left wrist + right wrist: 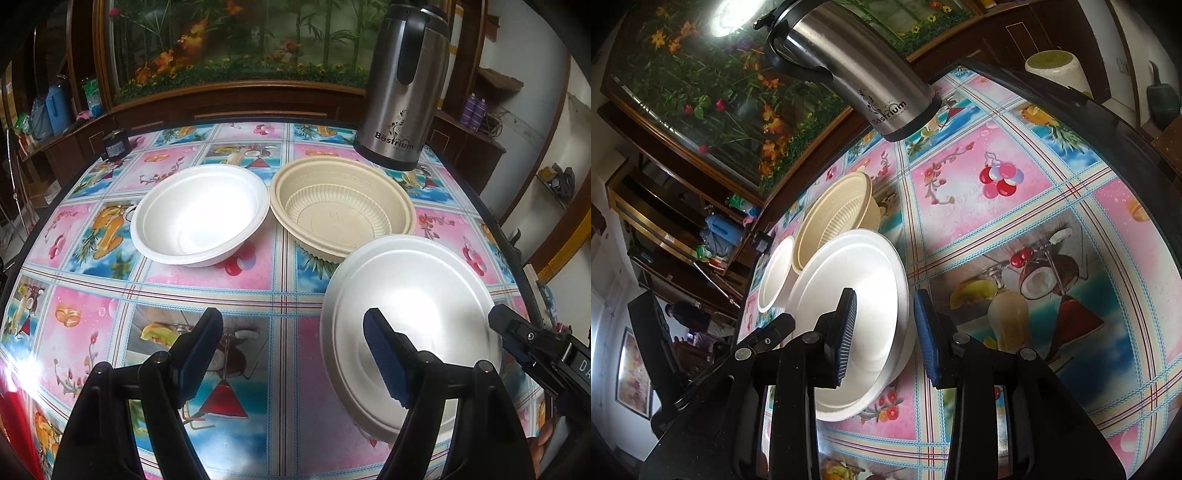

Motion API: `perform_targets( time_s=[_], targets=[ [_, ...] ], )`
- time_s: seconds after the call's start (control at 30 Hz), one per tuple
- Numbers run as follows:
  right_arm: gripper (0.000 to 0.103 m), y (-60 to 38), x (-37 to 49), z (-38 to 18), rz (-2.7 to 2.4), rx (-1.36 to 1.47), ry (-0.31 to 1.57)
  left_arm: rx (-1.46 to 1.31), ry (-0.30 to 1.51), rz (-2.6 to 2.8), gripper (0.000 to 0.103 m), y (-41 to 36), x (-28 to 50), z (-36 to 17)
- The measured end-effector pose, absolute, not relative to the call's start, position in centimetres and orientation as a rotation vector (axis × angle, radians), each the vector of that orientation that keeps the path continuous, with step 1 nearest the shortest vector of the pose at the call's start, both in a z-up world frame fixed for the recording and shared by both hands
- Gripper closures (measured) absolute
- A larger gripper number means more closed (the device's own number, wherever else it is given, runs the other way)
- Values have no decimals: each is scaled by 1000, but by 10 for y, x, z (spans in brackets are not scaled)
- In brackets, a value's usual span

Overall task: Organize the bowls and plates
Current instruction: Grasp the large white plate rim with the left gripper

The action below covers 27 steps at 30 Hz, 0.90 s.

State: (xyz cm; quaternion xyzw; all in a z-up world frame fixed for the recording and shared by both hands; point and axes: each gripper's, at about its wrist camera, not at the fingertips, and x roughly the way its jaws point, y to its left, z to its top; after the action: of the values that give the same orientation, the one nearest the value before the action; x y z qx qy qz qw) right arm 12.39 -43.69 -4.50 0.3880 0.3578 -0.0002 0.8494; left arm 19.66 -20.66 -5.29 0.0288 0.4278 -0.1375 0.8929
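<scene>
The white foam plate [864, 280] sits on the bench [280, 280], nearest of three, with a white bowl [201, 214] and a beige bowl [343, 206] beyond; the right gripper [884, 332] has its jaws parted astride the plate's rim, not yet clenched; the left gripper [293, 354] hangs released and empty; foam is probably light and easily dented, so pinch the rim gently.
</scene>
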Motion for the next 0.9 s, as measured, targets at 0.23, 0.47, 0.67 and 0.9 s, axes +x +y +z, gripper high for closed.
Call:
perform_targets(
  time_s=[0.23,0.47,0.67,0.9],
  targets=[
    [72,-435,127,-47,-5,811,763,58,908,-296,24,-207,198,-58],
    [72,-434,128,-49,-6,811,770,63,924,-303,24,-209,199,-64],
    [72,-432,128,-50,-8,811,775,64,937,-307,24,-209,200,-67],
    [72,-431,129,-51,-12,810,778,74,956,-313,24,-211,200,-74]
  ],
)
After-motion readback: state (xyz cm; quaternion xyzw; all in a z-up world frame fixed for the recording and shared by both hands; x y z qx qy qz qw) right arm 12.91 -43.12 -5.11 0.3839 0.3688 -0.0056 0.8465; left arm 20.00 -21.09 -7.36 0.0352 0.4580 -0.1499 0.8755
